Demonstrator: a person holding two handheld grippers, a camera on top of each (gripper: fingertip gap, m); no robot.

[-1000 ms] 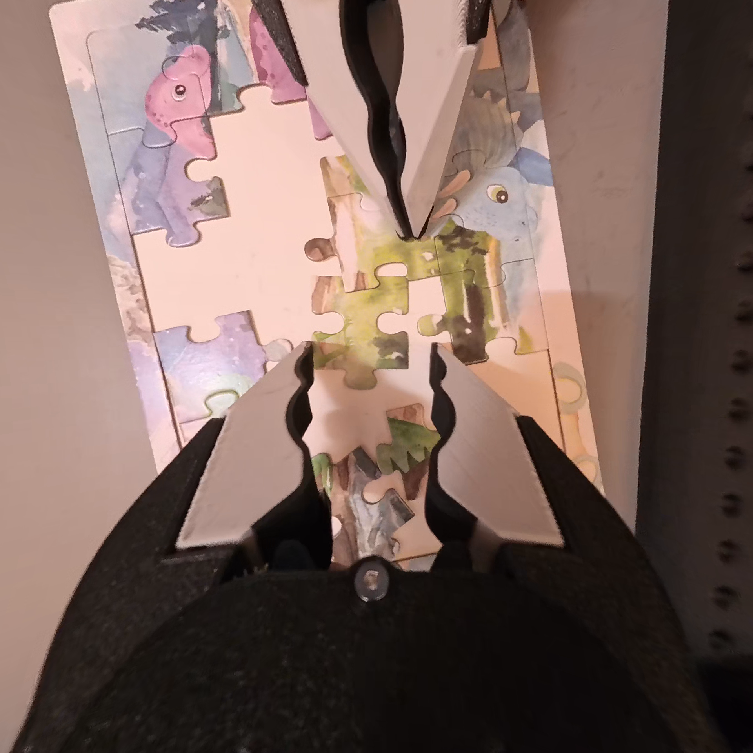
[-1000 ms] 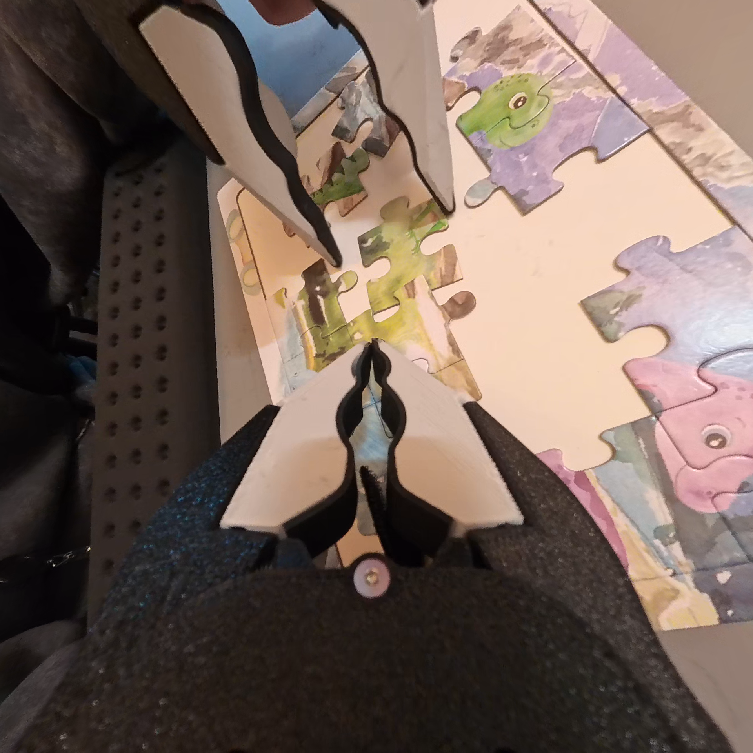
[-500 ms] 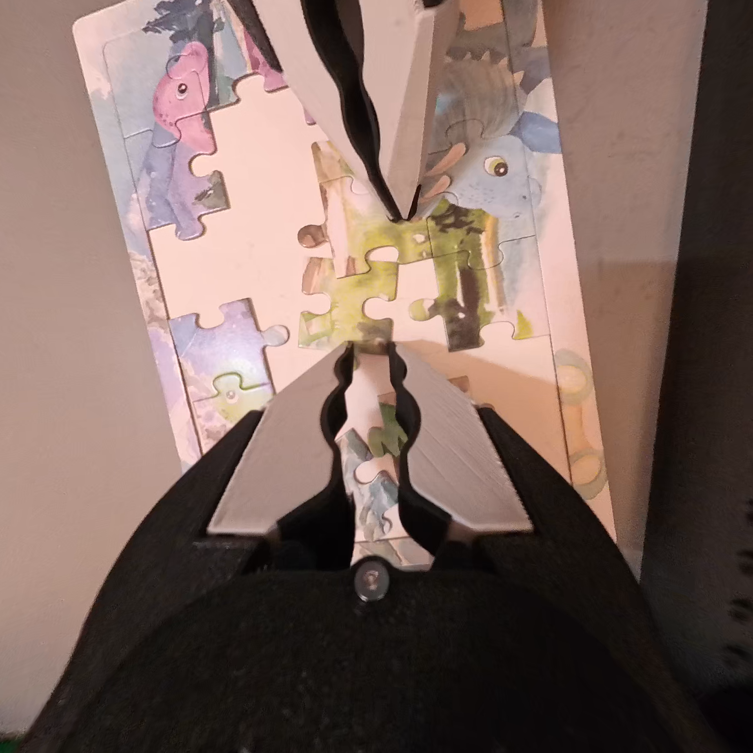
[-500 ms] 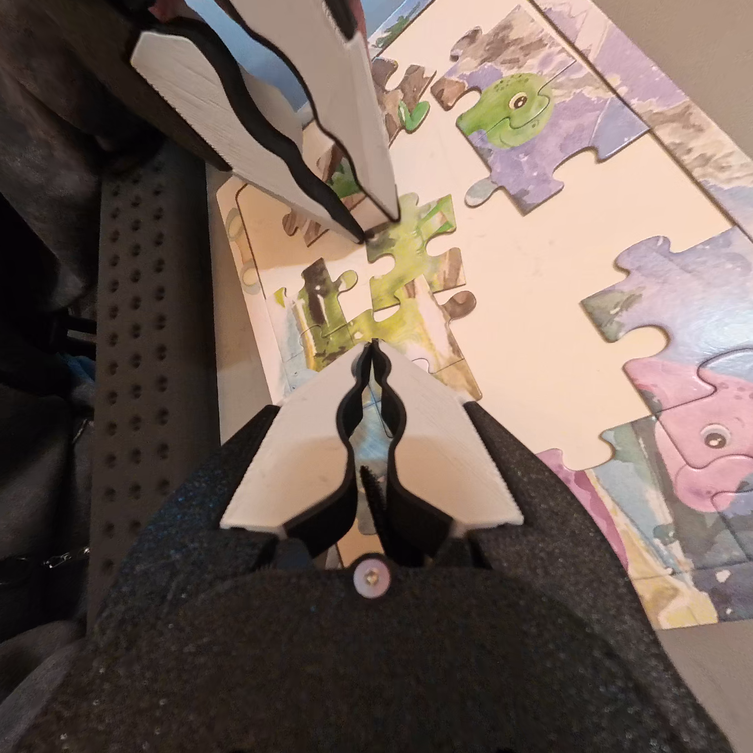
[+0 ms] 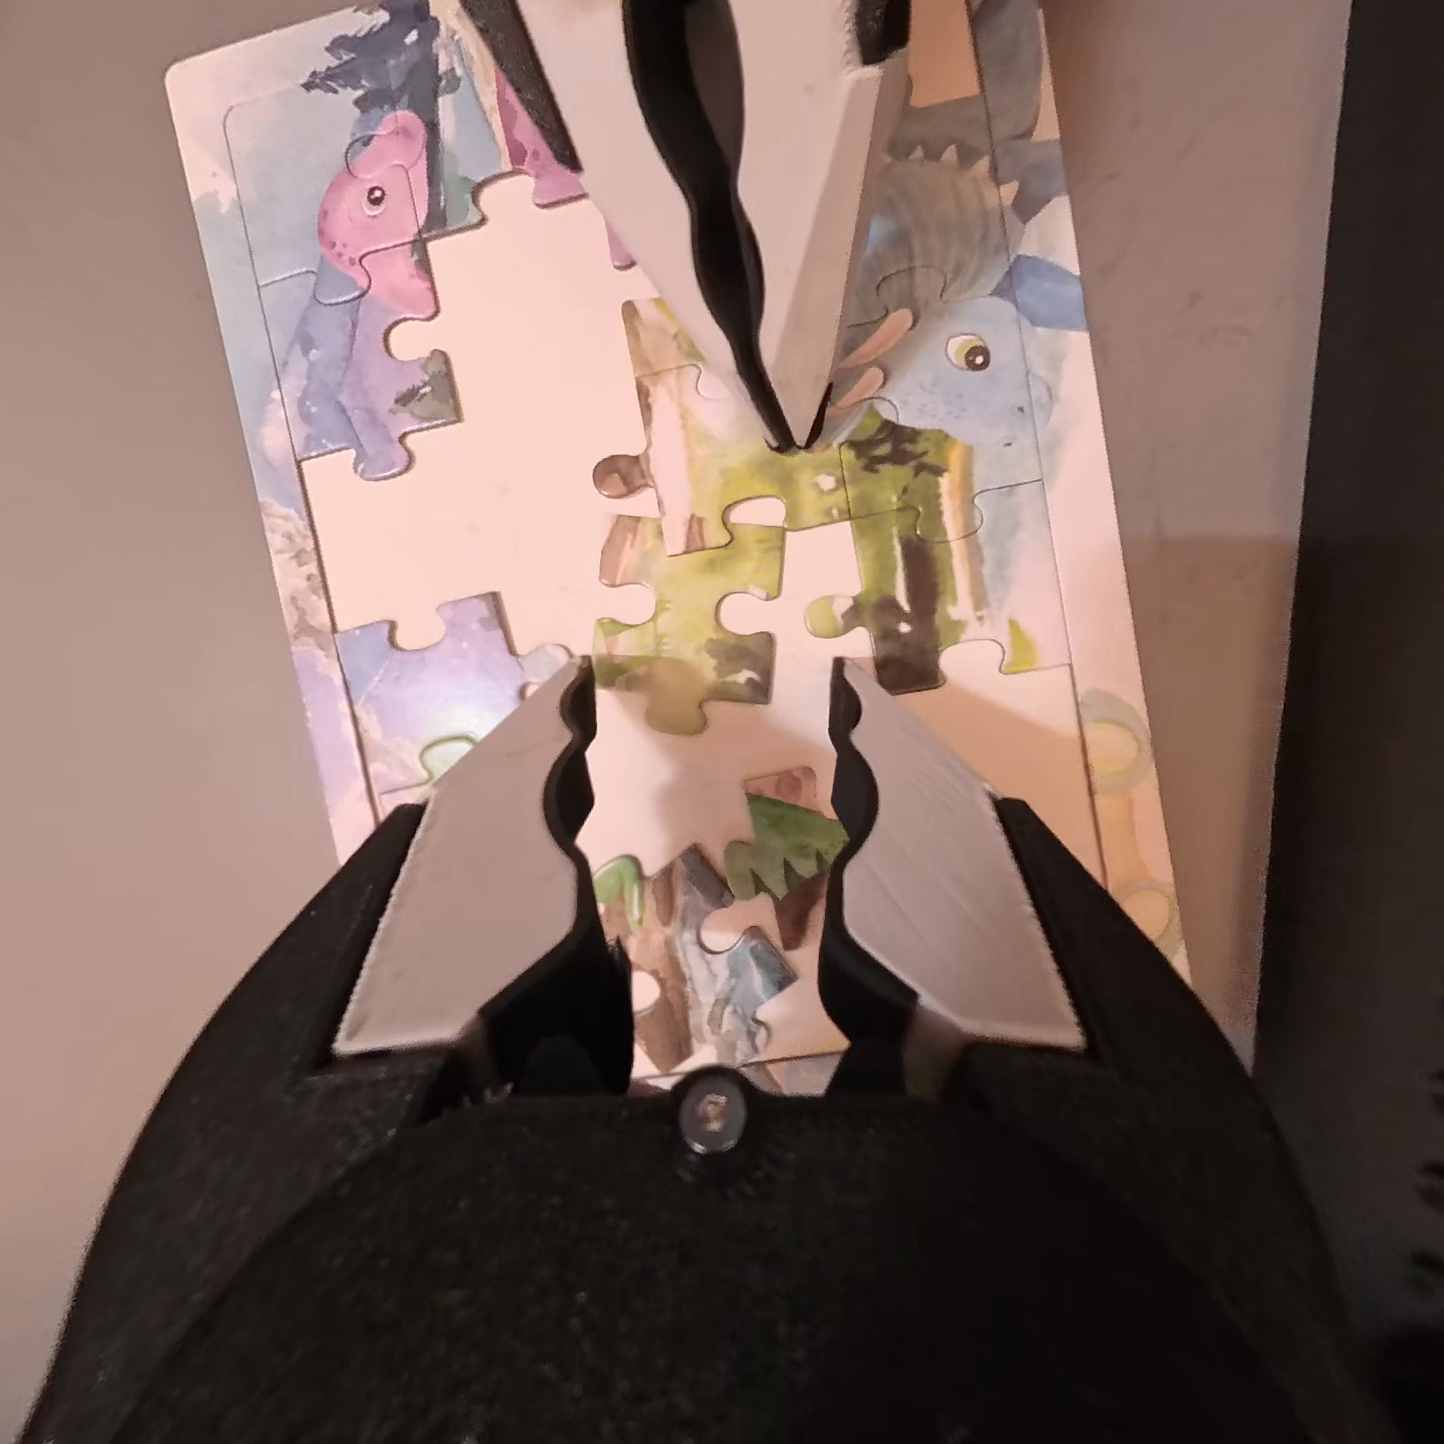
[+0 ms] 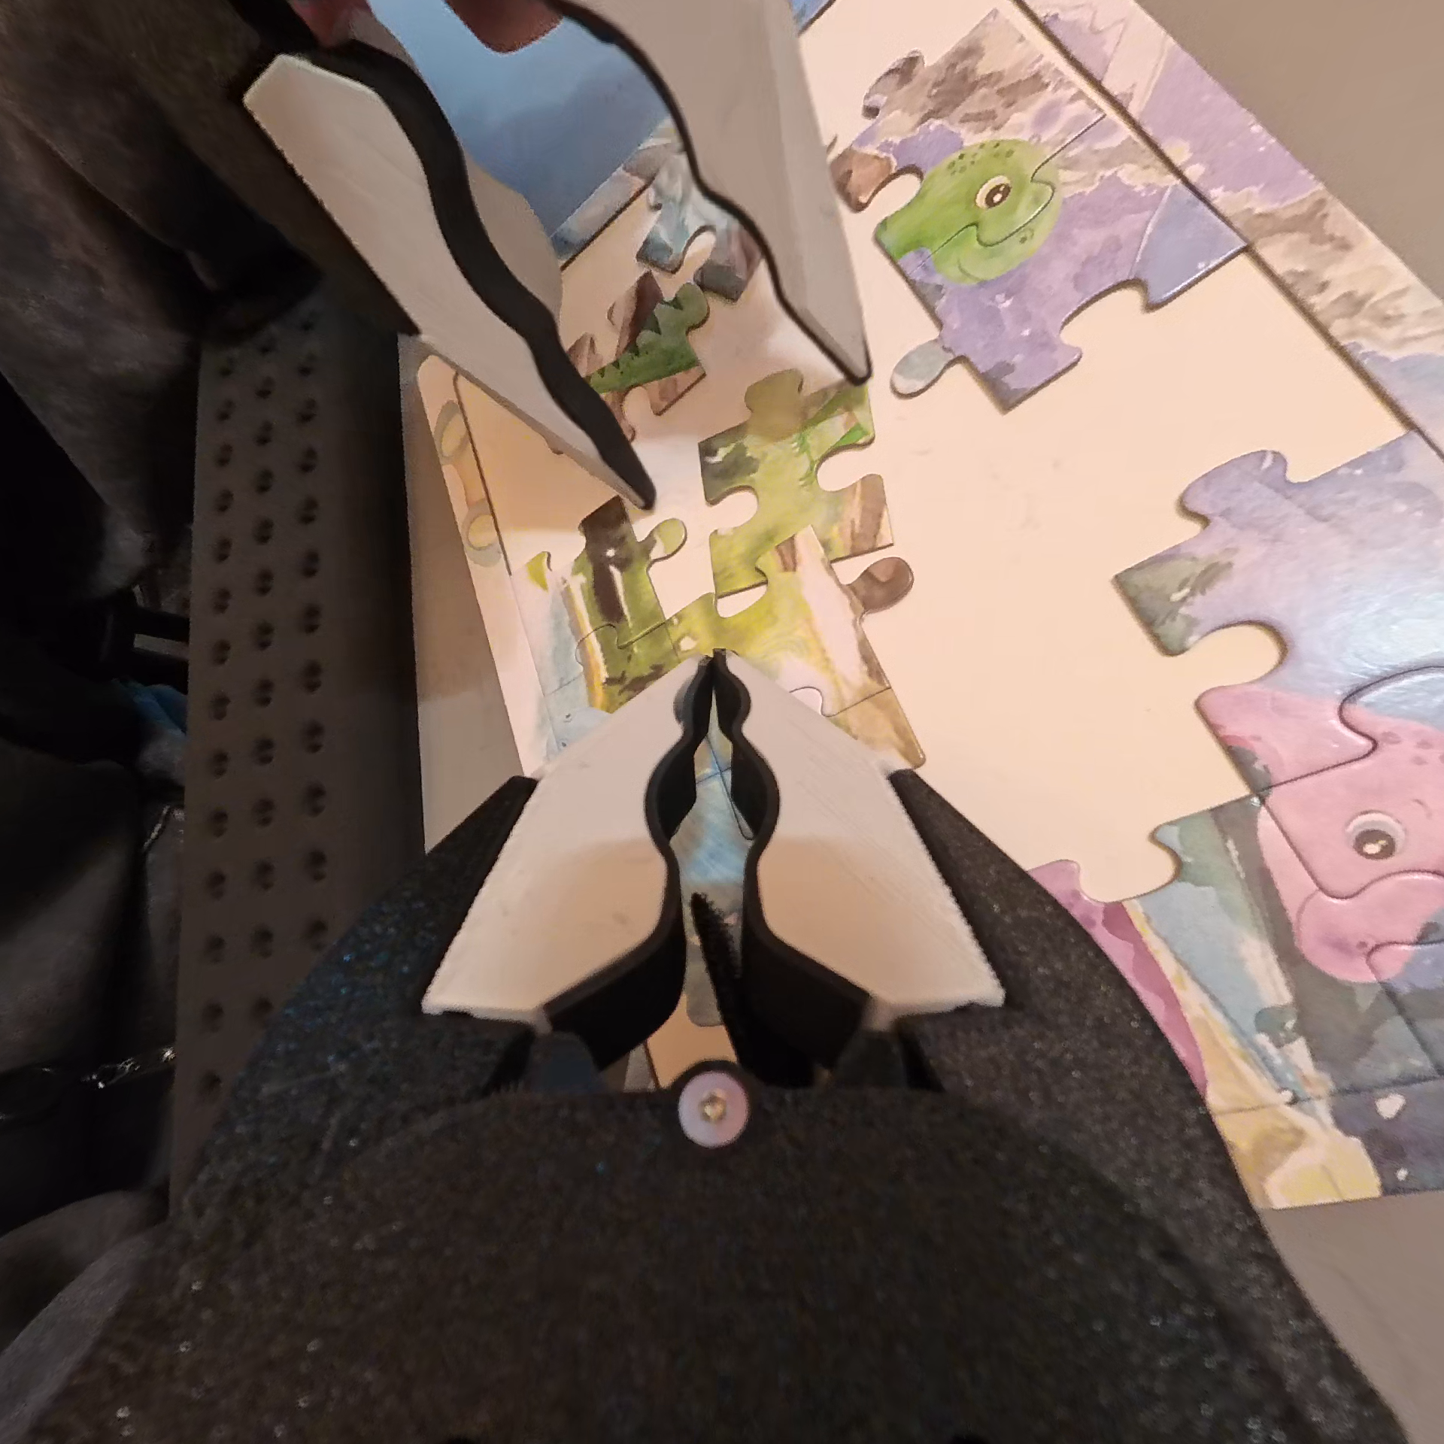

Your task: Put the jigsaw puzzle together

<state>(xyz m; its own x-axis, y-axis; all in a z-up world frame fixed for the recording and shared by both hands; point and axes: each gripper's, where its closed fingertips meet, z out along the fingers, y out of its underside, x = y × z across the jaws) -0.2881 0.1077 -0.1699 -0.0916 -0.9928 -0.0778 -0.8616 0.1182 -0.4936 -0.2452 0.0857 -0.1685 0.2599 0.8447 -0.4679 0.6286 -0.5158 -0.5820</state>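
Two grippers: both over the jigsaw tray, tips pointing toward each other across one loose piece.
Landmark: loose green-and-brown cardboard puzzle piece point(image 5: 688, 625), lying flat on the bare cream floor of the flat cardboard puzzle tray point(image 5: 500, 437).
Left gripper point(image 5: 707, 664): white fingers with black wavy pads spread wide; nothing between them; tips stand at the near edge of the green piece, one on each side of its lower tab. Contact with the piece cannot be told.
Right gripper point(image 6: 713, 658): fingers pressed together, empty; tip bears down on the seated green-and-cream piece point(image 5: 750, 477) just beyond the loose one.
Axis: loose piece sits slightly skewed, its long side running between the two grippers; top socket partly meets the seated piece's tab.
Gap: a bare cream strip separates the loose piece from the dark green trunk piece point(image 5: 914, 594) to its right.
Nearer hand: left, judged best placed to nudge the piece right and away.
Other loose pieces: spiky green leaf piece point(image 5: 789, 848) and blue-grey piece point(image 5: 727, 977), behind the left fingers.
Risk: a push may lift the tab onto its neighbour.
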